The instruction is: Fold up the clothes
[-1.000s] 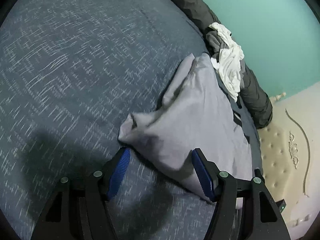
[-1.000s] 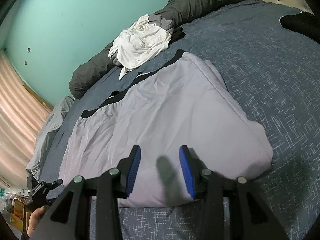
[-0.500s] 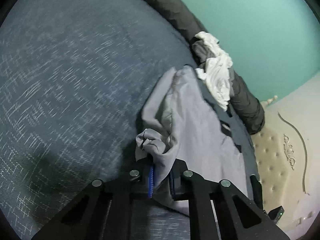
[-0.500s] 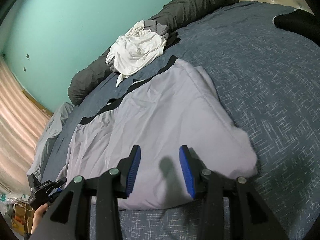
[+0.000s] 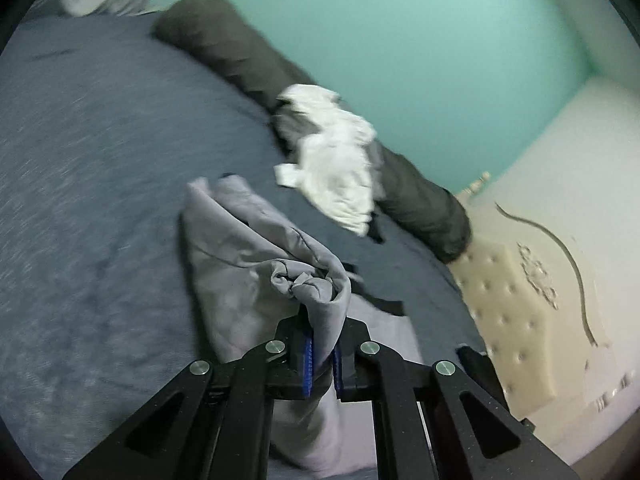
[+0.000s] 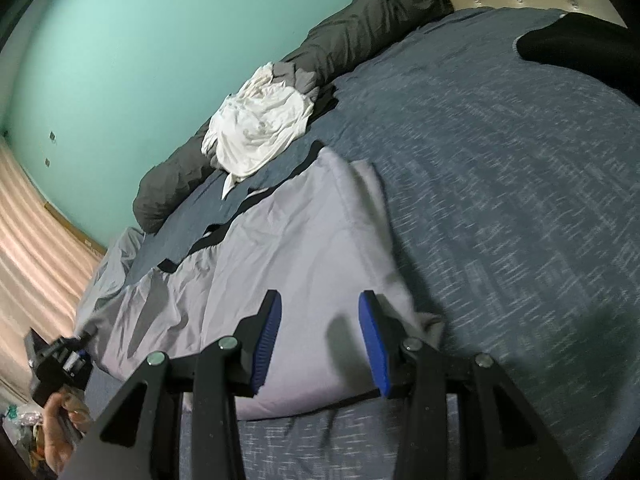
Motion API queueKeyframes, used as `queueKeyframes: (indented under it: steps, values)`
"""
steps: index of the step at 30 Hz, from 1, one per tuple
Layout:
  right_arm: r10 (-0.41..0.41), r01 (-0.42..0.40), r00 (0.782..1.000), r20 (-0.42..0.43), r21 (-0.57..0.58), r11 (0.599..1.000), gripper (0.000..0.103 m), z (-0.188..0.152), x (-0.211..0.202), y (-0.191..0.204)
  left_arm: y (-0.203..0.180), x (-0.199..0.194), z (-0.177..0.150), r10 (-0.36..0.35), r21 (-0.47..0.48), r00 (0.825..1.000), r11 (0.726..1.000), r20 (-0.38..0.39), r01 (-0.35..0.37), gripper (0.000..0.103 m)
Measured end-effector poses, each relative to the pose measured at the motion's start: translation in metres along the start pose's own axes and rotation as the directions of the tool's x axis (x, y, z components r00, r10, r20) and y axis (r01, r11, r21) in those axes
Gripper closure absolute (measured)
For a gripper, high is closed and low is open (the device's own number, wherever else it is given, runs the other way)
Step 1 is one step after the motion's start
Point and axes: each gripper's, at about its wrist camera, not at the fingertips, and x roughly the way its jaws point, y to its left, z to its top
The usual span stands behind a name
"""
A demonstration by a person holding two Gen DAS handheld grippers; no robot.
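Note:
A light grey garment (image 6: 288,248) lies spread on the blue bed cover (image 6: 500,184), with a black waistband along its far edge. In the left wrist view my left gripper (image 5: 322,356) is shut on a bunched corner of the grey garment (image 5: 256,276) and holds it lifted off the bed. My right gripper (image 6: 320,336) is open, hovering over the near edge of the garment with nothing between its blue pads (image 6: 266,340). The person's hand and the left gripper (image 6: 56,364) show at the lower left of the right wrist view.
A crumpled white garment (image 6: 260,132) rests against a long dark grey rolled duvet (image 6: 360,28) by the teal wall. A black item (image 6: 576,44) lies at the far right. A cream tufted headboard (image 5: 516,320) borders the bed. Pale bedding (image 6: 112,264) sits at the left edge.
My left gripper went from open around the garment's corner to shut on it, then lifted it, bunching the cloth. The garment's right corner pulled inward. My right gripper stayed open and hardly moved.

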Motion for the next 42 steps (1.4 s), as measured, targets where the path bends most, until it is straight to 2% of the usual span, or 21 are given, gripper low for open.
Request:
queueKeyframes:
  steps: [6,10,12,15,17,21,23,24,25,29,31,33,36,42]
  values:
    - [-0.006,0.005,1.0,0.019,0.048,0.999,0.063,0.008,-0.015,-0.025,-0.08,0.036,0.003,-0.078,0.116,0.997,0.99,-0.029,0.081,0.096]
    - [-0.002,-0.001,1.0,0.03,0.096,0.995,0.063,0.013,-0.026,-0.042,-0.138,0.092,-0.033,-0.113,0.197,0.981,0.97,-0.156,0.143,0.096]
    - [0.001,-0.005,0.999,0.034,0.111,0.994,0.063,0.015,-0.03,-0.048,-0.154,0.123,-0.059,-0.106,0.224,0.963,0.961,-0.248,0.164,0.096]
    - [0.007,-0.011,1.0,0.029,0.121,0.993,0.063,0.018,-0.032,-0.053,-0.169,0.168,-0.102,-0.06,0.255,0.916,0.951,-0.398,0.173,0.096]
    - [0.012,-0.016,1.0,0.027,0.127,0.992,0.063,0.019,-0.032,-0.056,-0.173,0.176,-0.118,-0.033,0.276,0.9,0.946,-0.435,0.168,0.094]
    - [0.026,-0.028,0.999,0.023,0.133,0.991,0.063,0.021,-0.034,-0.06,-0.18,0.188,-0.144,0.017,0.313,0.867,0.936,-0.498,0.162,0.077]
    - [0.032,-0.035,0.999,0.024,0.135,0.99,0.063,0.022,-0.034,-0.059,-0.178,0.176,-0.137,0.013,0.319,0.875,0.934,-0.484,0.163,0.07]
    - [0.04,-0.043,0.999,0.024,0.134,0.99,0.063,0.022,-0.034,-0.057,-0.176,0.166,-0.129,0.018,0.331,0.886,0.931,-0.463,0.154,0.059]
    - [0.048,-0.051,0.999,0.023,0.128,0.99,0.063,0.023,-0.033,-0.055,-0.173,0.157,-0.122,0.024,0.344,0.897,0.928,-0.442,0.145,0.055]
    - [0.107,-0.11,0.994,0.034,0.097,0.989,0.062,0.026,-0.033,-0.04,-0.16,0.122,-0.092,0.051,0.393,0.933,0.914,-0.356,0.1,0.053]
    - [0.136,-0.139,0.99,0.04,0.076,0.987,0.05,0.027,-0.033,-0.031,-0.143,0.114,-0.08,0.097,0.416,0.943,0.908,-0.319,0.047,0.053]
    - [0.161,-0.163,0.986,0.033,0.058,0.985,0.047,0.027,-0.03,-0.021,-0.121,0.11,-0.077,0.151,0.434,0.943,0.901,-0.296,-0.008,0.053]
    - [0.172,-0.172,0.985,-0.006,0.032,0.985,0.045,0.025,-0.02,-0.008,-0.092,0.11,-0.08,0.199,0.436,0.934,0.898,-0.296,-0.054,0.053]
    - [0.119,-0.122,0.99,-0.072,-0.03,0.992,0.043,0.019,0.009,0.009,-0.063,0.119,-0.098,0.19,0.41,0.923,0.911,-0.335,-0.039,0.053]
